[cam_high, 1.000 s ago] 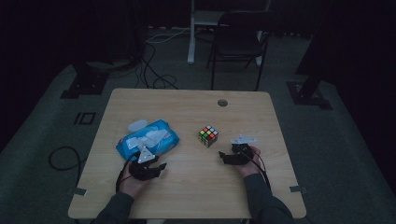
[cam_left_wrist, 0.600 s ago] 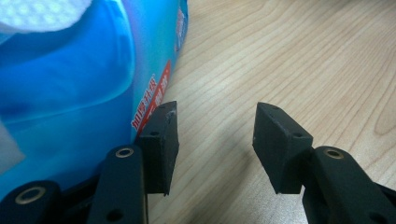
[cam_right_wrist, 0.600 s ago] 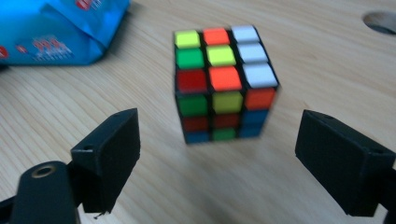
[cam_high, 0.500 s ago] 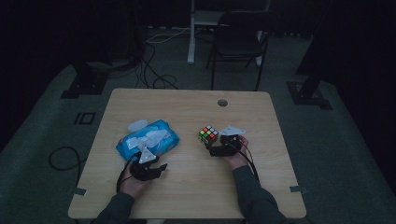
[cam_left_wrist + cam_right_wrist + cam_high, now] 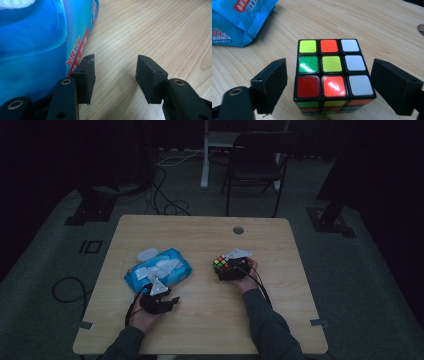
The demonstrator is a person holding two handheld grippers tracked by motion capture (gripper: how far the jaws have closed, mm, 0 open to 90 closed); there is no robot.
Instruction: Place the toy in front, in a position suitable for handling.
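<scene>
While spread wide on either side of the Rubik's cube [image 5: 333, 75], kept its jaws clear of the cube's flanks: right claw [image 5: 334, 87], released, nothing grasped. Stood flat on the wooden table [image 5: 200, 232], that cube, right of centre in the high view [image 5: 220, 264], with the right claw [image 5: 225, 270] just beside it on its near right side and the right hand [image 5: 247, 277] behind. Showed on top a mix of yellow, orange, white, green and red squares, white down the right column as seen from the right claw. Lay to the left, well apart from the cube, a blue wet-wipes pack [image 5: 159, 270], its lid flap lifted and white tissue showing. Rested at the near edge of that pack, low on the table: left claw [image 5: 162, 302], held by the left hand [image 5: 142, 317]. Gaped open too, the left claw [image 5: 115, 72], one jaw touching or almost touching the blue wrapper [image 5: 37, 50], bare wood between the jaws, nothing gripped. Sat near the far edge of the table a round cable hole [image 5: 238, 230].
</scene>
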